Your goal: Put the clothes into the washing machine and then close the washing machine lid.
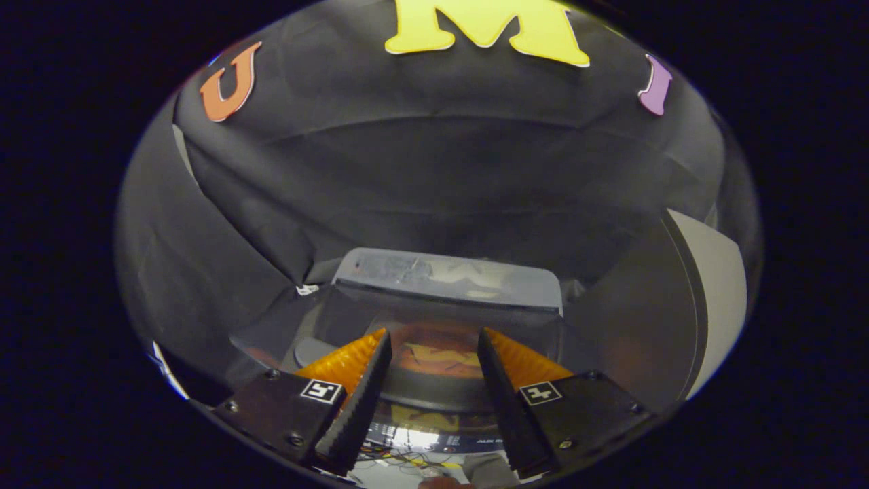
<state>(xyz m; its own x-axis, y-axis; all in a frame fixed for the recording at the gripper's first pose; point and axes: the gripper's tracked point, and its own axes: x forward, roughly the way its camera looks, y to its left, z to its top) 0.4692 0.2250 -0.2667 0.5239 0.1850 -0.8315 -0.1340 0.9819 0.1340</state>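
Gripper [434, 339] open (empty) above one washing machine [434, 390], lid [448, 278] raised.

Black cloth wall [434, 176] hangs creased behind the scene. A pale panel [713, 285] stands at one side. Thin wires [400, 458] lie tangled below.

The washing machine [434, 401] has a grey body with a glossy dark lid [434, 319] that mirrors orange and yellow patches. Its rear panel [448, 275] is pale bluish grey. The gripper [434, 346] carries small black-and-white square markers [321, 390], its fingers spread apart above the lid
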